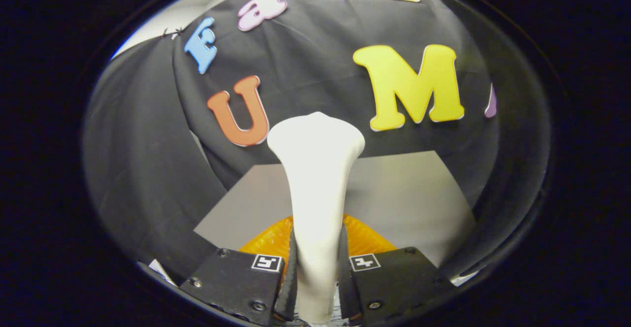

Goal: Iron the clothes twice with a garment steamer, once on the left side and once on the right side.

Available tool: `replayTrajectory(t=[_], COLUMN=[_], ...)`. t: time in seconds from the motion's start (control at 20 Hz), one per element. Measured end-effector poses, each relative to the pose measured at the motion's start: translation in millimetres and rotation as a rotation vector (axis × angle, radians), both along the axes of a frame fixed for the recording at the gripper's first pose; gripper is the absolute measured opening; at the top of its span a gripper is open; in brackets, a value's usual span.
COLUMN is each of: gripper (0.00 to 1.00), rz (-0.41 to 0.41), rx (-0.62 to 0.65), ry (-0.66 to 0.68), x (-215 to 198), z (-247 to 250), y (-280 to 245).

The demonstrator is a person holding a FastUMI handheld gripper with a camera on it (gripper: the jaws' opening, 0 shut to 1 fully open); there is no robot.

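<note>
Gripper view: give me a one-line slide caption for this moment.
Gripper shut on the white garment steamer, its head raised ahead over an orange cloth and grey table.

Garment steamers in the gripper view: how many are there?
1. The white flared-head plastic garment steamer stands upright between the fingers of the gripper, which is shut on its handle; its head rises beyond them over the grey table. Others may be hidden.
</note>
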State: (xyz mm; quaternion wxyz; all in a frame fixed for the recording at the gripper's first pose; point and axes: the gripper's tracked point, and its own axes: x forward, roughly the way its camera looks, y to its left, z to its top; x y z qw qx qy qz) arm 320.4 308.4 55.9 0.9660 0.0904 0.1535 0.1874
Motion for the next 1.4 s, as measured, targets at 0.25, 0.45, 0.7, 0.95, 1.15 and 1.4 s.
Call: replayTrajectory(t=[0.25, 0.45, 0.7, 0.95, 1.15, 1.4], gripper=[0.37, 0.37, 0.37, 0.36, 0.36, 0.36], rz=[0.010, -0.011, -0.115, -0.270, -0.372, -0.441], rx=[0.066, 0.112, 0.125, 0.125, 0.099, -0.002], ry=[-0.148, -0.265, -0.373, -0.450, -0.499, -0.523], x=[-77, -136, -175, -177, -159, -121], z=[55, 101, 148, 188, 223, 240], y=[-32, -70, -143, -231, -292, -318])
